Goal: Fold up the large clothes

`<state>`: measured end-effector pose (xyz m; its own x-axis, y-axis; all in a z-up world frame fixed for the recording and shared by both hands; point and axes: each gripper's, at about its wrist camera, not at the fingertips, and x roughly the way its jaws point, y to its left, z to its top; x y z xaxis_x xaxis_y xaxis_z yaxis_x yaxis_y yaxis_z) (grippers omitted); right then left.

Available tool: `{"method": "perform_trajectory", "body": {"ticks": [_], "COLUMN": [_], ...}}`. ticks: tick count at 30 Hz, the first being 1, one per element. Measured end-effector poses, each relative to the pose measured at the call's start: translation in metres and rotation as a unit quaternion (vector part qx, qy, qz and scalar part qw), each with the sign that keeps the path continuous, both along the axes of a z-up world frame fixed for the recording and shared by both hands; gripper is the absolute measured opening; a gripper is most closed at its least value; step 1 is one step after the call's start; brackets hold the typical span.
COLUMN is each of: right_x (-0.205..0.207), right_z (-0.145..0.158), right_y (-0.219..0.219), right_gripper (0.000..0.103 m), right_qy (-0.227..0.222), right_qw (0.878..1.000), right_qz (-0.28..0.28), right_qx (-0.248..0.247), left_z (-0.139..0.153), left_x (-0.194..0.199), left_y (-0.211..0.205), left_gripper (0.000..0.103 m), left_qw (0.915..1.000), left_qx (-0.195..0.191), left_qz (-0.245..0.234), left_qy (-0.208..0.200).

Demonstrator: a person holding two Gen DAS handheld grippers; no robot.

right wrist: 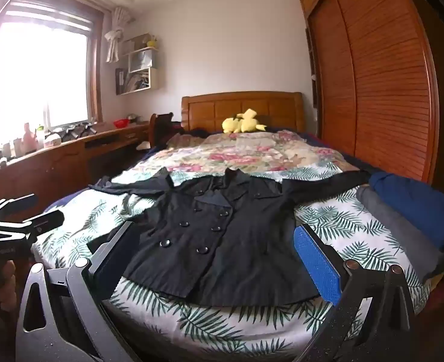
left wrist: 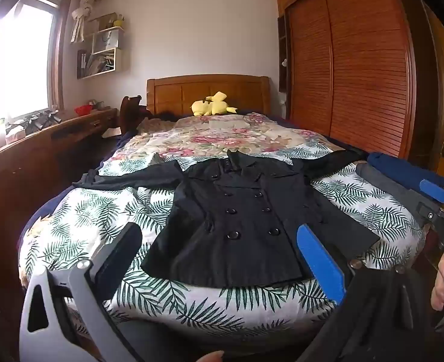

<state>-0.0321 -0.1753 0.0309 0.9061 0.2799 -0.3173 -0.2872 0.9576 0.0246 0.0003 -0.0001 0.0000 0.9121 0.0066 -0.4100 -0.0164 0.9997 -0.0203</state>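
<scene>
On the bed (left wrist: 80, 211), near its foot, we see the black coat (left wrist: 246, 220) lying flat, front up, buttoned, sleeves spread to both sides. Our left gripper (left wrist: 218, 253) and right gripper (right wrist: 212, 250) hover above its hem, jaws wide apart, holding nothing. Folded clothes (right wrist: 414, 208) sit at the right edge.

A home bedroom: bed (left wrist: 80, 211), wardrobe (left wrist: 351, 69), window (right wrist: 38, 75).
</scene>
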Motion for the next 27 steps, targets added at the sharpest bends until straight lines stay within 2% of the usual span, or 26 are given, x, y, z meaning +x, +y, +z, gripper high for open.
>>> {"method": "perform_trajectory", "body": {"ticks": [27], "right_x": [0.001], "right_z": [0.0], "right_y": [-0.001], "right_gripper": [0.103], "right_qy": [0.001], "right_qw": [1.0], "right_qz": [-0.002], "right_qx": [0.005], "left_z": [0.007], "left_x": [-0.004], "left_y": [-0.005], "left_gripper": [0.103], "left_qw": [0.9998], "left_qx": [0.013], "left_qz": [0.003], "left_qy": [-0.014]}}
